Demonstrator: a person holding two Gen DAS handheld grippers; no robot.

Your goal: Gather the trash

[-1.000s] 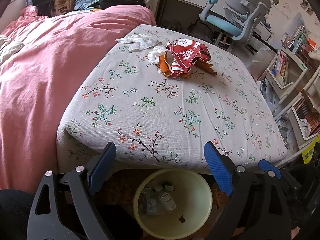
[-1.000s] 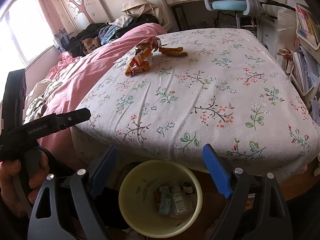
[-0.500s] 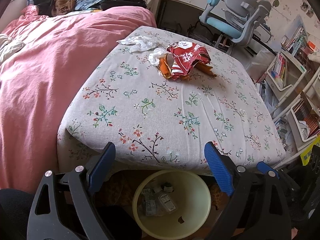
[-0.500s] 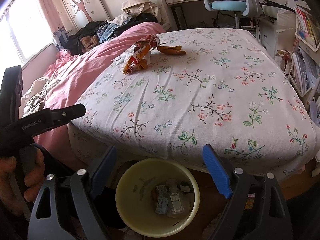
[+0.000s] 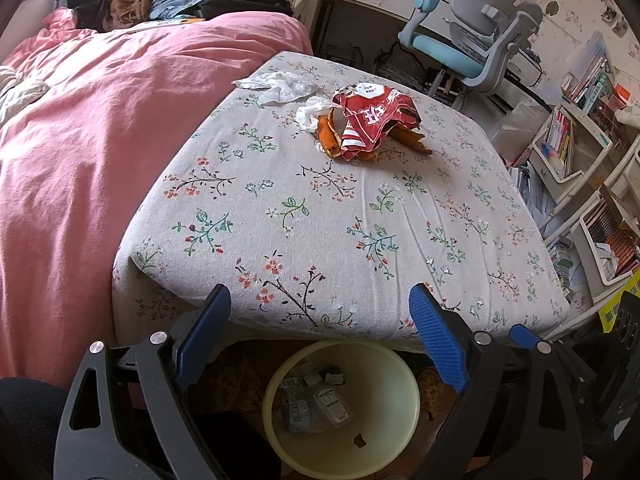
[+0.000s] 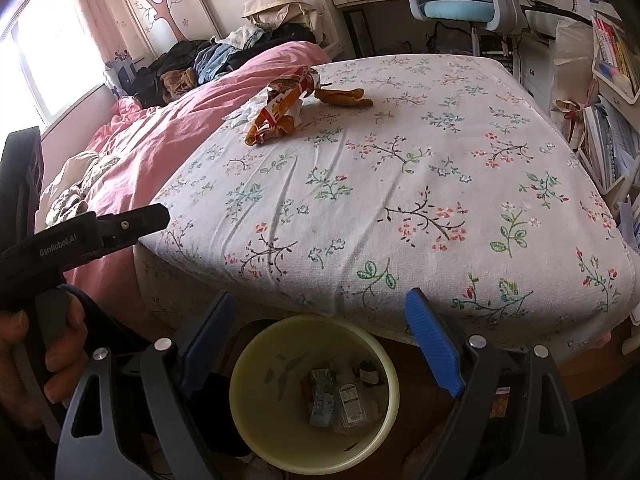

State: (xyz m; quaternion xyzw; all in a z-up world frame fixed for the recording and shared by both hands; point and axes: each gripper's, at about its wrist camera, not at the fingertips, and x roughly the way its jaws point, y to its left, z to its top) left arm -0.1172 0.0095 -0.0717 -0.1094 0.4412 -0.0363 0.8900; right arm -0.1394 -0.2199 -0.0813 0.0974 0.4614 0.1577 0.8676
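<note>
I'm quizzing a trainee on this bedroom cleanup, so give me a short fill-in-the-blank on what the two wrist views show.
1. The red snack wrapper lies on the ___ sheet.
2. The yellow bin stands on the floor at the ___ of the bed.
3. Both the left claw and the right claw are ___ and hold nothing.
4. The duvet beside the sheet is ___.

Missing words: floral; foot; open; pink

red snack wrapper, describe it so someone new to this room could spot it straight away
Start at the flowered bed sheet beside the pink duvet. Toward its far end lies a small heap of litter. The red snack wrapper sits on top, crumpled, with white lettering, unlike the white tissues and orange peel around it.
</note>
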